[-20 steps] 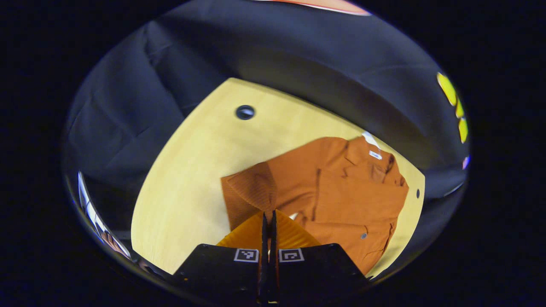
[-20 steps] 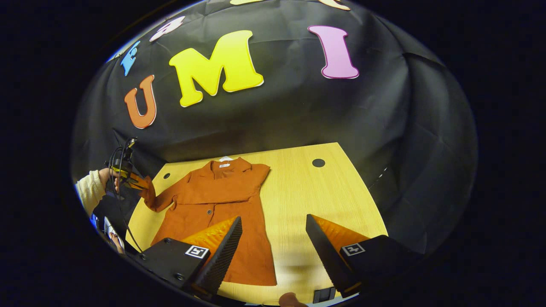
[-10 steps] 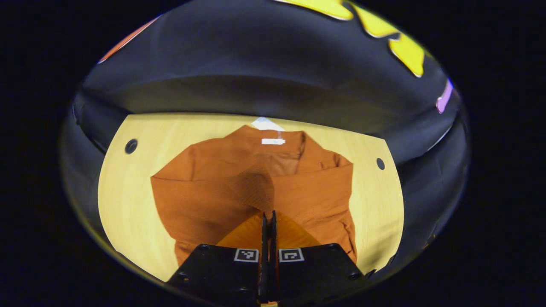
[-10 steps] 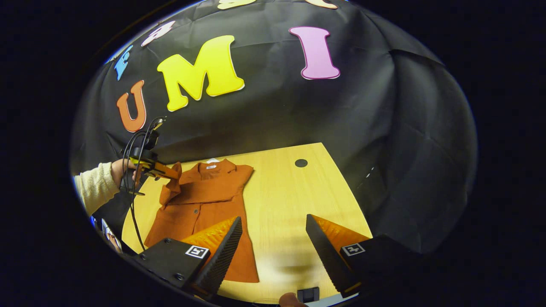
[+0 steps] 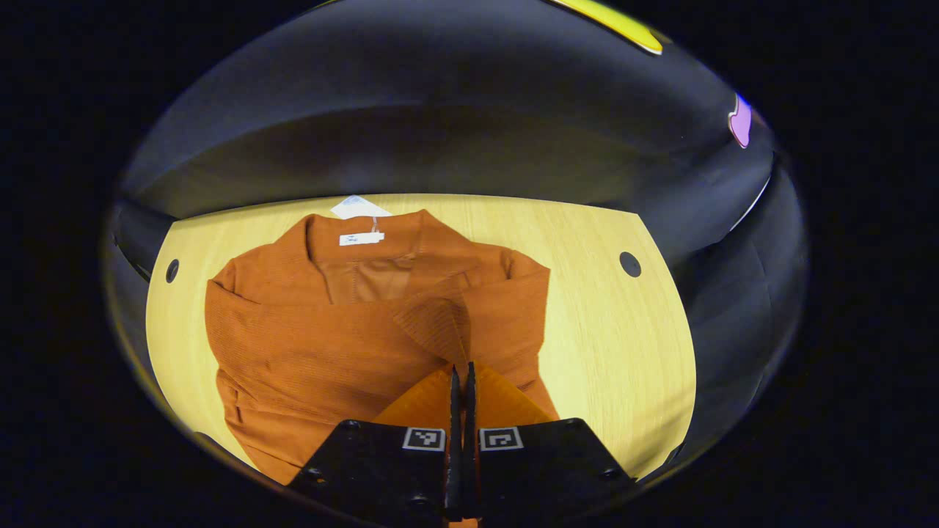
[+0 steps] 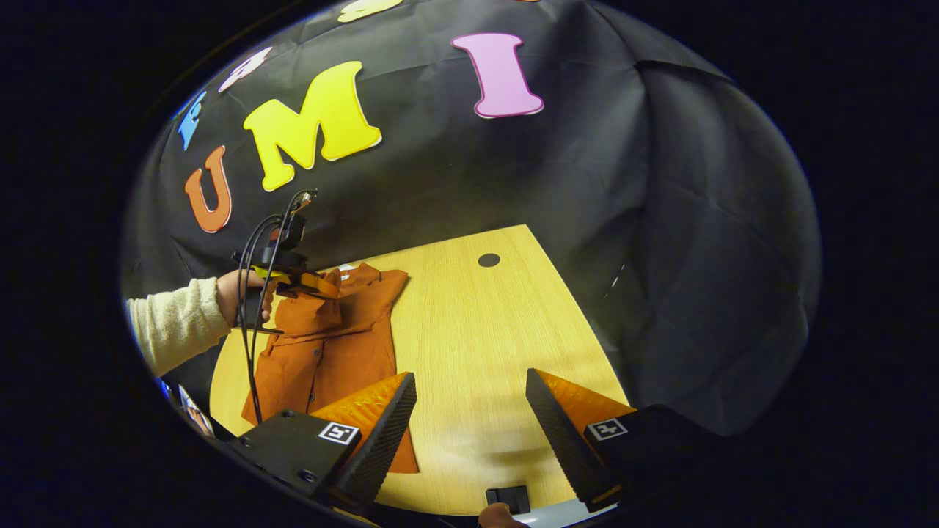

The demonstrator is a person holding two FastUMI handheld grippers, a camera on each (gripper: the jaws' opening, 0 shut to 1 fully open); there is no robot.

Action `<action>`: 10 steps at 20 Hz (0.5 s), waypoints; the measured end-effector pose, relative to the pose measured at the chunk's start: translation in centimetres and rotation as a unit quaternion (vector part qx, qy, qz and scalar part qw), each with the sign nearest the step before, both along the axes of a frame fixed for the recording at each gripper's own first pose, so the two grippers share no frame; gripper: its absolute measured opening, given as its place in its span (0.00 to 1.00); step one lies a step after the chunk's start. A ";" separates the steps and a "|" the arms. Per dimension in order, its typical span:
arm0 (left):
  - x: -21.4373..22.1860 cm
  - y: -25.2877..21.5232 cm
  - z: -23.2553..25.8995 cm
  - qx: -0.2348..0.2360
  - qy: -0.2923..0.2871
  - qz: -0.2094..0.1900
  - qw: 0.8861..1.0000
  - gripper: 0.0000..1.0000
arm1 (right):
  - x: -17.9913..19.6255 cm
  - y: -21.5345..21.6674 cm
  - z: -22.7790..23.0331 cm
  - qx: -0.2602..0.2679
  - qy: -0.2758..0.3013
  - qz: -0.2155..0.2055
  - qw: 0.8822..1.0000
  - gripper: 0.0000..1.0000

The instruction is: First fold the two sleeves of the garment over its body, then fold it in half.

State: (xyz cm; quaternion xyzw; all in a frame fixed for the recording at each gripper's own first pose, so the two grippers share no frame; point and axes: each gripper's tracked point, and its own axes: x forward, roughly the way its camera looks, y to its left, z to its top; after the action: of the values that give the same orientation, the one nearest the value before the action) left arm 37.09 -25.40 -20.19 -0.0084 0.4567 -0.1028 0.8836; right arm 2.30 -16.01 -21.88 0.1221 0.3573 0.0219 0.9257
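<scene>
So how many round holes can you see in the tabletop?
2 in the left gripper view: one hole near the table's far left corner beside the garment, another hole near the far right. More may be hidden under the cloth.

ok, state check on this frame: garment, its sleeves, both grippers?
garment: lying on the table, collar at the far edge, not yet folded in half
held sleeve: lifted, drawn across over the body
other sleeve: cannot tell, not distinguishable
left gripper: shut on the sleeve cuff, over the garment
right gripper: open, holding nothing, above bare table beside the garment
</scene>
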 end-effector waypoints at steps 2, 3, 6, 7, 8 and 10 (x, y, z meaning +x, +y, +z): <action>0.0 -1.2 -0.8 0.009 0.006 -0.001 1.000 0.04 | -0.9 -0.7 -1.3 -0.001 0.013 -0.003 1.000 0.93; 0.1 -1.4 -1.4 0.013 0.008 -0.002 1.000 0.04 | -1.1 -1.1 -1.6 0.000 0.019 -0.004 1.000 0.96; 0.7 -2.2 -2.3 0.018 0.003 0.010 1.000 0.03 | -1.5 -2.4 -2.2 -0.002 0.027 -0.008 1.000 0.96; 0.7 -2.8 -2.8 0.004 0.007 0.014 1.000 0.03 | -1.4 -2.7 -2.4 -0.001 0.030 -0.010 0.999 0.96; 0.8 -3.2 -3.1 -0.004 0.011 0.022 1.000 0.04 | -1.4 -2.9 -2.7 0.000 0.033 -0.011 0.999 0.93; 0.7 -3.1 -3.7 -0.002 0.020 0.035 0.999 0.04 | -1.2 -3.2 -2.9 0.001 0.035 -0.010 0.999 0.93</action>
State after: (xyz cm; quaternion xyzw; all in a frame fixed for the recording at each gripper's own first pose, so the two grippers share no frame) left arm 37.80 -28.46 -23.87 -0.0285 0.4739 -0.0729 0.8771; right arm 1.07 -19.25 -24.74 0.1269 0.3880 0.0086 0.9128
